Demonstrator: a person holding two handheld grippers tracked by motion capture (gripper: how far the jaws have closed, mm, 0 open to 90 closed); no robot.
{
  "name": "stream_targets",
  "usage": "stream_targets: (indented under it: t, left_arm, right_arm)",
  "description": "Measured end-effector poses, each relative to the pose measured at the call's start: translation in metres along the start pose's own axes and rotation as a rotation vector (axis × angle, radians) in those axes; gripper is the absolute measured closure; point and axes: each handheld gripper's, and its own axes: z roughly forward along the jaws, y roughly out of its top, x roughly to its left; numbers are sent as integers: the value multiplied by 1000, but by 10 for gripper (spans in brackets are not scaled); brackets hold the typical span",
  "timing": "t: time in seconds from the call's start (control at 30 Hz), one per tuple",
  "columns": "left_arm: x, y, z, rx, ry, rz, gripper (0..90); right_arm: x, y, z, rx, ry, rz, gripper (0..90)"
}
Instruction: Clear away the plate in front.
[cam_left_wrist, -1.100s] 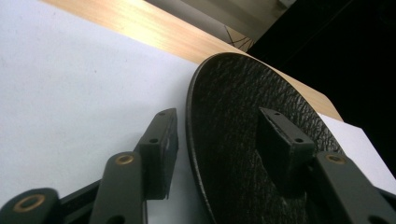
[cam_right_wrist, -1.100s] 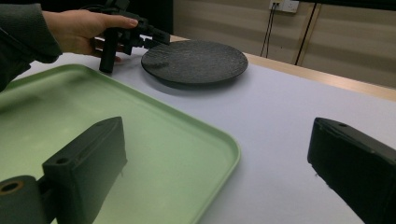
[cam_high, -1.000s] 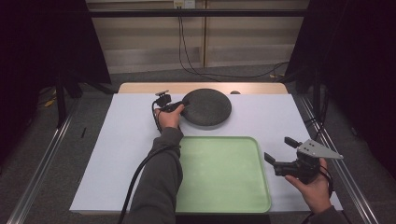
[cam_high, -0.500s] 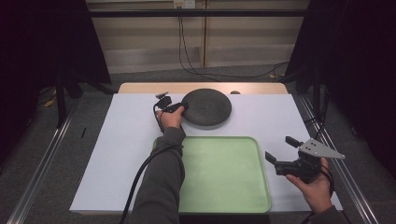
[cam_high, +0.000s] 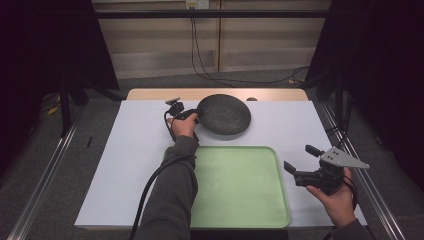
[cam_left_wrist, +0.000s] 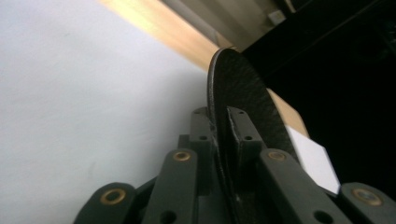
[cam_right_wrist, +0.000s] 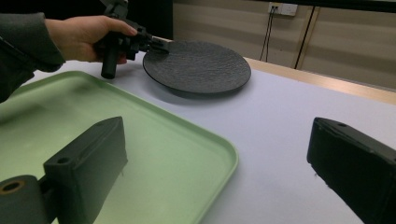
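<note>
A round black textured plate (cam_high: 223, 114) lies on the white sheet at the far middle of the table. My left gripper (cam_high: 196, 118) is at its left rim. In the left gripper view the plate (cam_left_wrist: 243, 102) stands edge-on between the two jaws, and the pads press on the rim; the jaws have just been closing on it. The right gripper view shows the plate (cam_right_wrist: 196, 65) lying flat with the left gripper (cam_right_wrist: 161, 44) clamped on its edge. My right gripper (cam_high: 300, 157) hovers open at the right of the green tray (cam_high: 235, 185), with nothing between its fingers.
The tray (cam_right_wrist: 154, 154) lies at the near middle with nothing in it. A wooden strip (cam_high: 150, 94) runs along the table's far edge. Metal rails (cam_high: 45, 175) flank the table on both sides. A black cable (cam_high: 150, 195) trails from the left gripper along the sleeve.
The left gripper's jaws have drawn together on the plate's rim. The right hand and gripper have kept still.
</note>
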Motion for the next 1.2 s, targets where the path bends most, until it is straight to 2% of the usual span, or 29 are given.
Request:
stream_targets:
  t: [0.03, 0.07, 0.1, 0.2, 0.33, 0.37, 0.4, 0.43, 0.57, 0.8, 0.83, 0.9, 1.0, 1.2]
  left_arm:
    - [-2, 2, -3, 21, -11, 22, 834]
    - [-2, 2, -3, 21, -11, 22, 838]
    - [-7, 3, -4, 13, -16, 32, 843]
    - [-10, 4, -6, 12, -36, 26, 859]
    - [-17, 7, -9, 26, -52, 39, 870]
    - [-23, 9, -11, 31, -52, 43, 873]
    - [-25, 9, -12, 37, -56, 77, 874]
    - [-27, 10, -12, 37, -48, 90, 874]
    - [-33, 11, -14, 68, -34, 71, 875]
    - [-38, 15, -18, 80, -28, 79, 872]
    - [-41, 19, -20, 88, -27, 96, 871]
    - [-43, 21, -22, 100, -26, 101, 871]
    - [-46, 29, -29, 113, -28, 81, 871]
    - [-49, 38, -41, 112, -44, 89, 872]
  right_arm:
    - [0, 0, 0, 3, 3, -2, 43]
    - [0, 0, 0, 3, 3, -2, 43]
    - [0, 0, -1, -1, -1, 4, 43]
    - [-1, 0, 0, 0, -2, 0, 44]
    - [-1, 0, -3, -4, -11, 10, 41]
    - [-1, 0, -4, -11, -9, 9, 39]
    - [-2, 0, -4, -10, -12, 5, 38]
    - [-2, 0, -4, -4, -10, 6, 36]
    - [-1, 0, -4, -10, -11, 8, 36]
    - [-2, 0, -5, -8, -8, 16, 25]
    - [-2, 0, -4, -14, -5, 12, 23]
    - [-1, 0, -4, -11, -6, 9, 16]
    - [-1, 0, -4, -6, 7, -8, 6]
    - [0, 0, -3, -6, 10, -4, 1]
